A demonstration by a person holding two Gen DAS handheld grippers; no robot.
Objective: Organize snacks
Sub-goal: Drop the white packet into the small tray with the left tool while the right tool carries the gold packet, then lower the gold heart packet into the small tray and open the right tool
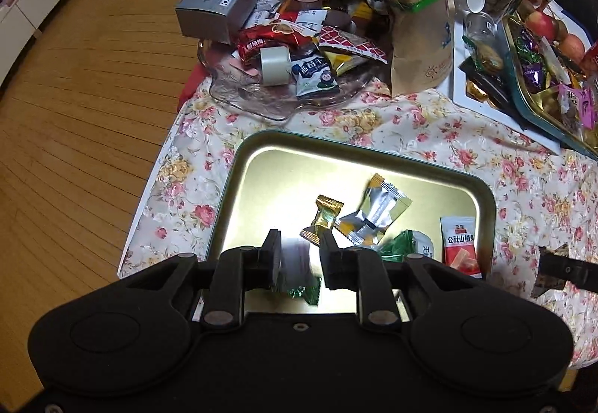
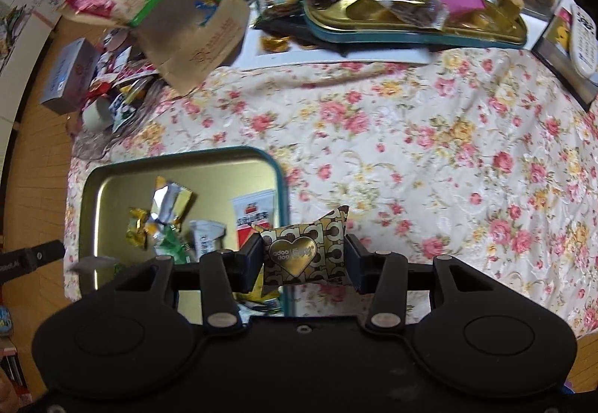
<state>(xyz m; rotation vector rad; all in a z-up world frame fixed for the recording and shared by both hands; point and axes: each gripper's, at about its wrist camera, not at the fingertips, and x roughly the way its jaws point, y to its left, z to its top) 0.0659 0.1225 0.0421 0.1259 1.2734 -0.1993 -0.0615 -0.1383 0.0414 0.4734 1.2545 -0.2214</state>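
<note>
left wrist: left gripper parted above gold tin tray, blurred green candy loose between pads. right gripper clamped on gold heart-print snack.

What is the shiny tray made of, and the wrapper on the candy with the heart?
The tray looks like metal, a gold glossy inside with a teal rim: it mirrors the light. The heart candy in the right gripper seems wrapped in printed foil or plastic film, judging by its shine and crimped ends.
</note>
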